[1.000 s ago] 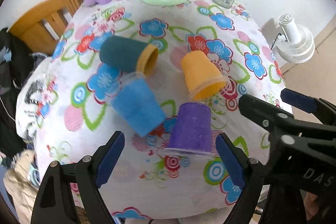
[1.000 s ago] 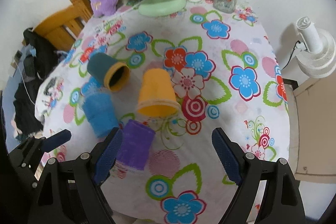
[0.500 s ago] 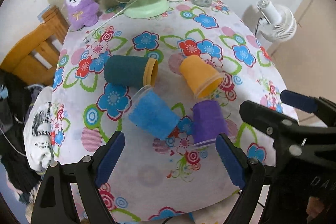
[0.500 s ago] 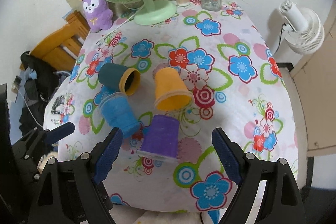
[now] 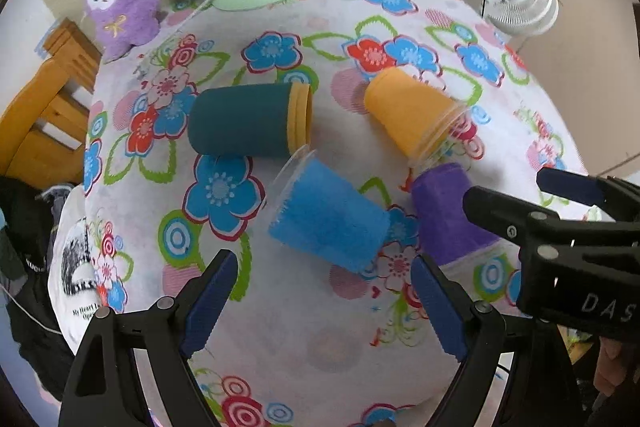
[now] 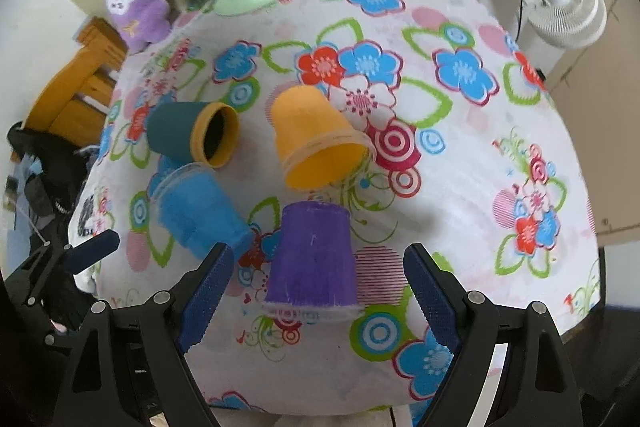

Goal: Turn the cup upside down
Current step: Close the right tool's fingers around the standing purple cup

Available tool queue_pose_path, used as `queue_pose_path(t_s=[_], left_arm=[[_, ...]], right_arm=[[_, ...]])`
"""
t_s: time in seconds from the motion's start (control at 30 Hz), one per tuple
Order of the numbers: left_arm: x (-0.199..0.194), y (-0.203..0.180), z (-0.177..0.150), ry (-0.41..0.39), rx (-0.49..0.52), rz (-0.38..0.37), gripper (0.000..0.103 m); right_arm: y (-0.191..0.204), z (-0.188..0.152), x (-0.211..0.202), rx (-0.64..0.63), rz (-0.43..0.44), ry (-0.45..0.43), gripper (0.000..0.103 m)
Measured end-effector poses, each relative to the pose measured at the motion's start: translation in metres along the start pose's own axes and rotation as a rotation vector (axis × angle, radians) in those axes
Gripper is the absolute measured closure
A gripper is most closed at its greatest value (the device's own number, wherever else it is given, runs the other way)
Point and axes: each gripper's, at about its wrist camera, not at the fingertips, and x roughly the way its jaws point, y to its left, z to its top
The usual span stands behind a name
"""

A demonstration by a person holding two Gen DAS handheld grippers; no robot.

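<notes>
The left gripper (image 5: 324, 297) gapes wide and empty, the blue cup (image 5: 330, 213) lying on its side just ahead of its jaws. The right gripper (image 6: 318, 291) is spread wide and empty, framing the already inverted purple cup (image 6: 312, 259), probably lining up a grasp.

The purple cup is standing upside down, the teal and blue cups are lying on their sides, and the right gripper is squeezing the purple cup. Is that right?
Almost. The right gripper is not squeezing the purple cup: the right wrist view shows its jaws open, with gaps on both sides of the cup. The rest holds: the purple cup stands upside down, and the teal cup and blue cup lie on their sides.
</notes>
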Motion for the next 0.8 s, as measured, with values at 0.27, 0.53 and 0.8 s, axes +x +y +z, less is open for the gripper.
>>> queue_pose_path(t_s=[0.27, 0.53, 0.8], left_arm=[[0.026, 0.006, 0.005, 0.037, 0.034, -0.013, 0.013], [0.044, 0.004, 0.006, 0.074, 0.056, -0.004, 0.012], [0.05, 0.002, 0.006, 0.094, 0.054, -0.039, 0.012]], right_arm=[[0.004, 0.007, 0.04, -0.007, -0.041, 0.078, 0.014], [0.002, 0.01, 0.068, 0.005, -0.06, 0.16, 0.014], [0.005, 0.009, 0.085, -0.018, -0.075, 0.217, 0.014]])
